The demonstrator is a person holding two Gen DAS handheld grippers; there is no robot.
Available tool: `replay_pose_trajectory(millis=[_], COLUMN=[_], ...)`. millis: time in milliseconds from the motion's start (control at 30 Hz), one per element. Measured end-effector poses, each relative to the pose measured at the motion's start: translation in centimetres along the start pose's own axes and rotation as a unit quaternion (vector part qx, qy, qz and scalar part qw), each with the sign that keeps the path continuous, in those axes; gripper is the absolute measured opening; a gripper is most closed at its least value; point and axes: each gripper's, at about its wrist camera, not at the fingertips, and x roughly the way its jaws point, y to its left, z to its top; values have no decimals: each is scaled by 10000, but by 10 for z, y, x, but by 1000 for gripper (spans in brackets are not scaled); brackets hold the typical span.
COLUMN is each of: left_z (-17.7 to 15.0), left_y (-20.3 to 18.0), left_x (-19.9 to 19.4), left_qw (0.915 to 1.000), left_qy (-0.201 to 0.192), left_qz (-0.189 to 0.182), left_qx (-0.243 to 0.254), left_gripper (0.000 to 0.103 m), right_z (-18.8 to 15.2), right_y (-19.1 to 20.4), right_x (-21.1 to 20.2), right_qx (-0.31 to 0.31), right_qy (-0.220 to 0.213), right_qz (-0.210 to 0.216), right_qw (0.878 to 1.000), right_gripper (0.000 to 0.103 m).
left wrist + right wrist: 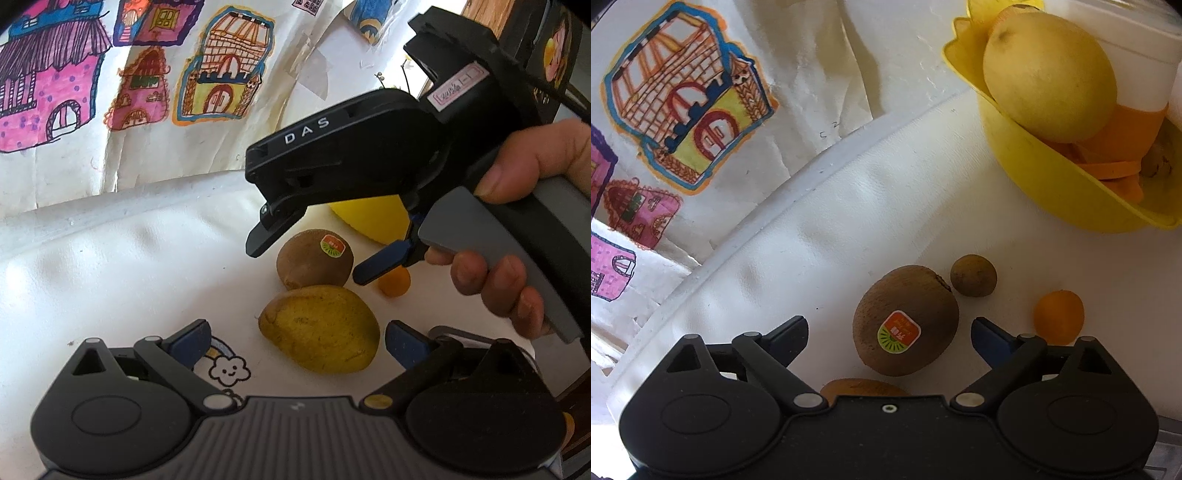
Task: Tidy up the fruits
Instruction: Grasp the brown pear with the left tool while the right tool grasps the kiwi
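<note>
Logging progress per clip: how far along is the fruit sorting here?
Partly done. A lemon already sits in the yellow bowl. In hand: nothing is gripped, but the right gripper is open with its fingers either side of the kiwi. The left gripper is open near the mango. Left on the table: kiwi, mango, small orange and brown round fruit.

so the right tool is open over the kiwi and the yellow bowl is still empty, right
Not quite. The right tool is open over the kiwi, but the yellow bowl is not empty: the right wrist view shows a large yellow fruit already sitting in it, on top of something orange.
</note>
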Motion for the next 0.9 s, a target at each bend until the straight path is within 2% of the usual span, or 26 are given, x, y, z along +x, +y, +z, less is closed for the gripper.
replay_pose_trajectory(millis=[400, 567, 667, 733, 900], left_z=[-3, -2, -3, -2, -2], left_y=[-2, -1, -2, -5, -7], left_x=[17, 27, 24, 24, 26], left_qw=[9998, 9995, 9992, 9991, 9991], left_qy=[-97, -127, -87, -59, -52], left_qz=[-143, -172, -320, -377, -412], left_qx=[132, 216, 208, 201, 104], left_gripper=[98, 91, 82, 76, 75], right_z=[6, 8, 8, 7, 7], right_y=[-7, -8, -6, -4, -2], right_x=[4, 10, 11, 11, 9], right_qx=[-4, -33, -109, -135, -199], right_qy=[58, 130, 102, 78, 2], right_qz=[91, 88, 38, 0, -82], right_qw=[9999, 9999, 9999, 9999, 9998], right_gripper=[87, 84, 83, 79, 66])
